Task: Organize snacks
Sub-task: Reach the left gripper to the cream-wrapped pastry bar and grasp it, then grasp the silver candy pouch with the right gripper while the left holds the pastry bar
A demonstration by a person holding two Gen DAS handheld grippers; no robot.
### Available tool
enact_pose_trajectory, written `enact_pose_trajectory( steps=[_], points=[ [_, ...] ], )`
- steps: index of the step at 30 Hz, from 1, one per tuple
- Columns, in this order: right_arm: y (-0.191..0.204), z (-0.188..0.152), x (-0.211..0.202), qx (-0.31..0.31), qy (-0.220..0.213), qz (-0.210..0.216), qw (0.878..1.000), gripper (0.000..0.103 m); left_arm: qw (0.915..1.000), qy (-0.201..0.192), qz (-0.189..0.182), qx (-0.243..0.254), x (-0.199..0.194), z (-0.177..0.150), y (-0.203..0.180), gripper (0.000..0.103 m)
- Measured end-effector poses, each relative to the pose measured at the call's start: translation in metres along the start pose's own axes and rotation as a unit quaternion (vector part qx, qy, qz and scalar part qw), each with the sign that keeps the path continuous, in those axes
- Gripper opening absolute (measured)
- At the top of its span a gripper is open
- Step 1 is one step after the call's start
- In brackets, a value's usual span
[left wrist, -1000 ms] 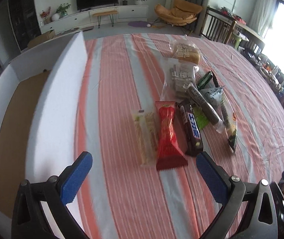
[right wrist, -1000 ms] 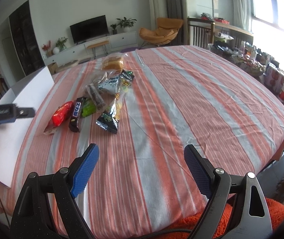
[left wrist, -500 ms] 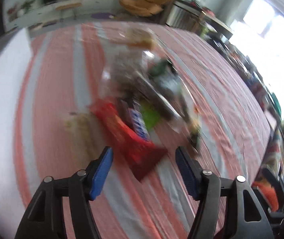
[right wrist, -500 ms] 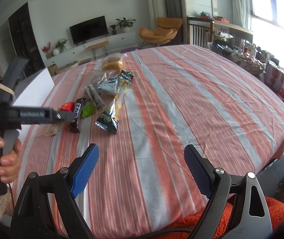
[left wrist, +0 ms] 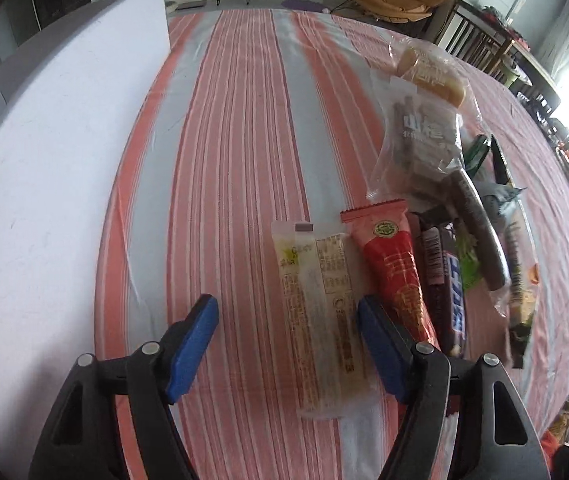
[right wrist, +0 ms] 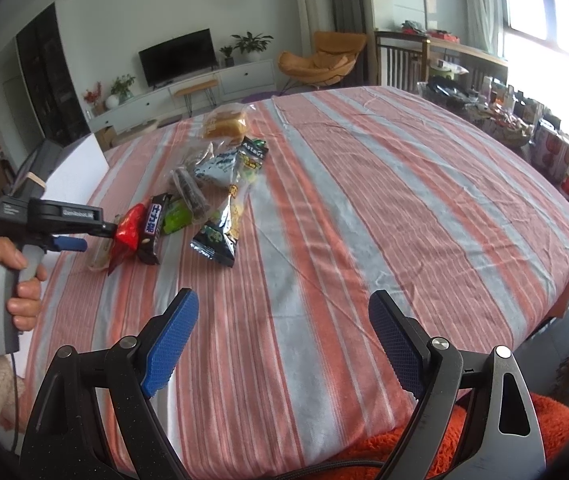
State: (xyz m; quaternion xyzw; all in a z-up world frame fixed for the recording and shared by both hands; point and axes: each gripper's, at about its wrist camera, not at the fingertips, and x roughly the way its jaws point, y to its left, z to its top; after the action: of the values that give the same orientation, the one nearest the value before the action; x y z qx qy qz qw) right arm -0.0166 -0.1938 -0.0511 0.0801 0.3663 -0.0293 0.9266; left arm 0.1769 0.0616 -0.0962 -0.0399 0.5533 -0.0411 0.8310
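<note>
A pile of snacks lies on the striped tablecloth [left wrist: 236, 160]. Nearest my left gripper [left wrist: 286, 320] is a pale yellow wafer packet [left wrist: 316, 304], then a red packet [left wrist: 396, 272] and a dark Snickers bar [left wrist: 450, 292]. The left gripper is open, low over the cloth, its right pad beside the wafer packet's near end. Behind lie a bag of bread [left wrist: 430, 74] and a clear bag of dark bars [left wrist: 424, 144]. My right gripper [right wrist: 284, 336] is open and empty, well short of the pile [right wrist: 204, 196]. The left gripper also shows in the right wrist view [right wrist: 72, 236].
A white foam box wall [left wrist: 52, 152] stands along the table's left side. The table edge drops off at the right [right wrist: 564, 280], with cluttered shelves beyond. An orange fleecy cloth [right wrist: 404, 452] lies under my right gripper.
My left gripper has swung down and closer to the snacks, and its jaws have narrowed somewhat; it now sits by the pale wafer packet. The right gripper has not moved.
</note>
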Motion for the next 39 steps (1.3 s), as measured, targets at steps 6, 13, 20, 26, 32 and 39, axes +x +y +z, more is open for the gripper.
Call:
enact_pose_trajectory(
  steps=[6, 13, 20, 26, 32, 39],
  points=[
    [-0.009, 0.001, 0.001, 0.022, 0.007, 0.020, 1.000, 0.089, 0.9967, -0.011, 0.036, 0.072, 0.005, -0.004, -0.027, 0.029],
    [-0.060, 0.008, 0.015, 0.186, 0.043, 0.148, 0.970, 0.090, 0.9983, -0.042, -0.026, 0.032, -0.027, -0.041, -0.012, 0.029],
    [0.003, 0.091, 0.099, 0.109, 0.132, 0.140, 0.975, 0.087, 0.9926, -0.076, -0.090, 0.028, -0.078, -0.066, -0.015, 0.029],
    [0.023, 0.114, 0.172, 0.082, 0.201, 0.071, 0.974, 0.052, 0.9880, -0.096, -0.112, 0.045, -0.115, -0.086, -0.013, 0.029],
    [-0.006, 0.090, 0.149, 0.140, 0.219, 0.115, 0.959, 0.011, 0.9864, -0.100, -0.117, 0.056, -0.128, -0.095, -0.003, 0.029],
    [-0.012, 0.067, 0.095, 0.072, 0.219, 0.039, 0.972, 0.016, 0.9839, -0.092, -0.134, 0.075, -0.126, -0.102, -0.015, 0.029]
  ],
)
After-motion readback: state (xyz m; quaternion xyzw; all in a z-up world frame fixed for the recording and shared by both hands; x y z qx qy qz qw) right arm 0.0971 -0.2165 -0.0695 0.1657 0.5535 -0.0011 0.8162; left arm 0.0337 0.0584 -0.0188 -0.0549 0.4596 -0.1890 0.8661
